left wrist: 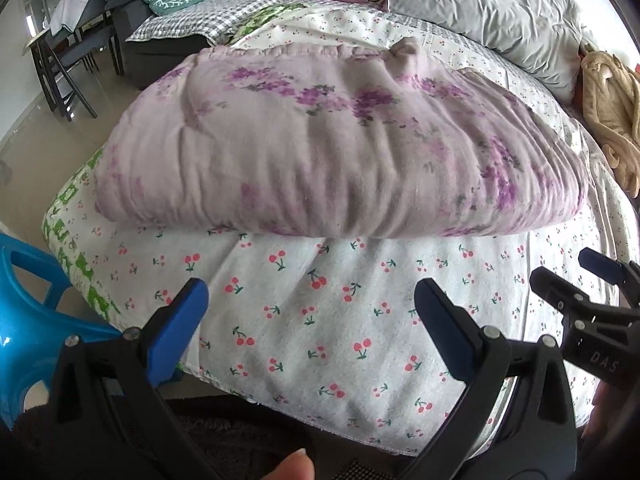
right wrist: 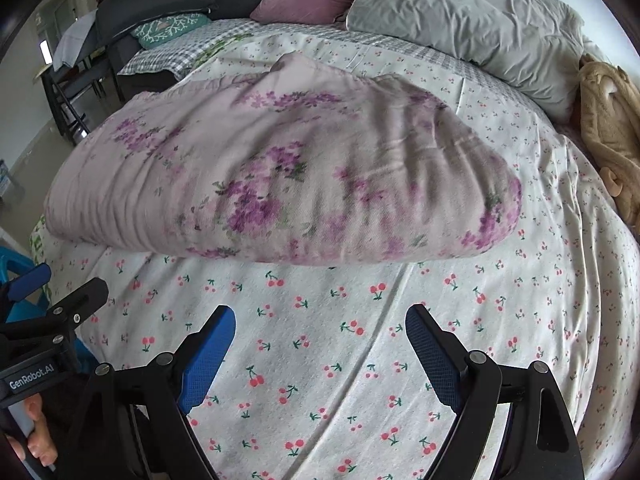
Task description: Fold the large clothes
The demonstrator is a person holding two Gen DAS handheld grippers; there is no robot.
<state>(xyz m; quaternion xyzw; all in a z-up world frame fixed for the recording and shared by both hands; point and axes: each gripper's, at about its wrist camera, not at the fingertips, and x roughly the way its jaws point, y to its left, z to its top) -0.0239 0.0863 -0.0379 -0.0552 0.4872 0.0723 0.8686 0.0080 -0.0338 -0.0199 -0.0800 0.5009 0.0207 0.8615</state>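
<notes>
From the left wrist, the left gripper hangs with its blue pads spread wide and nothing between them, above the cherry-print sheet; the folded lilac floral quilt lies further up the bed. From the right wrist, the right gripper is likewise spread and empty, the quilt ahead, a grey pillow beyond it.

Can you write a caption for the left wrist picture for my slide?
Open left gripper hovers over the cherry-print sheet, facing a folded purple-flowered quilt on the bed.
</notes>
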